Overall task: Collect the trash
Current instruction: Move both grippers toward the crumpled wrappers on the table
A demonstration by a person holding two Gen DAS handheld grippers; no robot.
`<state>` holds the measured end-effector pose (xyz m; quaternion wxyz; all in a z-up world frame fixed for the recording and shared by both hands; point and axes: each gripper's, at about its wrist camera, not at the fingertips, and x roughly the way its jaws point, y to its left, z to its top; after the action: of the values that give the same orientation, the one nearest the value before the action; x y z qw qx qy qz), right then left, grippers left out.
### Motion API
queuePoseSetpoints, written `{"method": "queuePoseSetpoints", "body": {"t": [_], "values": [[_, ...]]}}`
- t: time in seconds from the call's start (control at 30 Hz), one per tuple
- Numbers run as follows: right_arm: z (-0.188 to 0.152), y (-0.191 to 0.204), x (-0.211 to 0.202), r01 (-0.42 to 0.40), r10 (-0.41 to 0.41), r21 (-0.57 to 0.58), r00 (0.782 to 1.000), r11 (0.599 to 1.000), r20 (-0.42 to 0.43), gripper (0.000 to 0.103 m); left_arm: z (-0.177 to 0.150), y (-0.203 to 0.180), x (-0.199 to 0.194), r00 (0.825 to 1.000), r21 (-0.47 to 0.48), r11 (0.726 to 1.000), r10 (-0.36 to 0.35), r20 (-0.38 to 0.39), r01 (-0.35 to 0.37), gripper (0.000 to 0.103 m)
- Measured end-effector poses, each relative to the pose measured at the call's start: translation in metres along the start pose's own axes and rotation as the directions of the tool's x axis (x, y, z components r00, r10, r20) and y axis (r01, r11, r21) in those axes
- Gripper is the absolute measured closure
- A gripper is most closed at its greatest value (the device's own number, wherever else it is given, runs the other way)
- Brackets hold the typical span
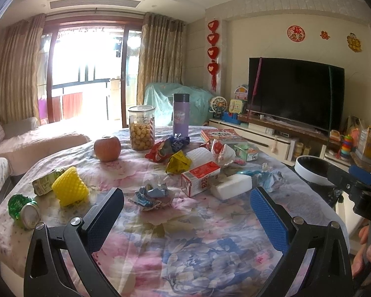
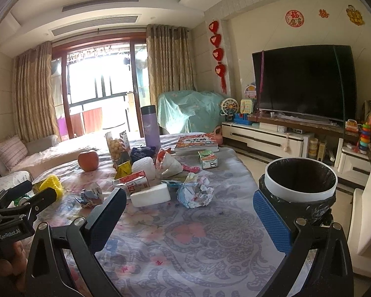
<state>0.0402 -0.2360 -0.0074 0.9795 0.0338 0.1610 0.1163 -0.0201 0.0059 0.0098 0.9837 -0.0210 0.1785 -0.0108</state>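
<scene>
Left tongs (image 1: 186, 205): spread wide, holding nothing, above near worktop (image 1: 185, 242)
Right tongs (image 2: 189, 206): spread wide, holding nothing
Trash: crumpled wrapper (image 1: 152, 195), carton (image 1: 200, 180) mid-worktop
Bin (image 2: 300, 182): right of worktop

Left hand-held gripper (image 1: 185, 198) agape, empty; right hand-held gripper (image 2: 189, 198) likewise

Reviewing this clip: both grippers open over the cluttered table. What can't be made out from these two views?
- Trash bin: its bottom and contents are dark in the right wrist view; the left wrist view shows only part of its rim, behind the right gripper.
- Snack jar: half hidden by wrappers in the right wrist view.
- Green can: label too warped to read in the left wrist view.
- Left gripper holds nothing.
</scene>
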Motion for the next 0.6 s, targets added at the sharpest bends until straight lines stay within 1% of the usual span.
{"method": "queuePoseSetpoints", "body": {"t": [0.6], "values": [[-0.0011,0.0015,0.0002,-0.007,0.007,0.004,1.0,1.0,-0.008,0.0,-0.001,-0.0008,0.0002,1.0,-0.002,1.0,0.001,0.001,-0.001,0.001]]}}
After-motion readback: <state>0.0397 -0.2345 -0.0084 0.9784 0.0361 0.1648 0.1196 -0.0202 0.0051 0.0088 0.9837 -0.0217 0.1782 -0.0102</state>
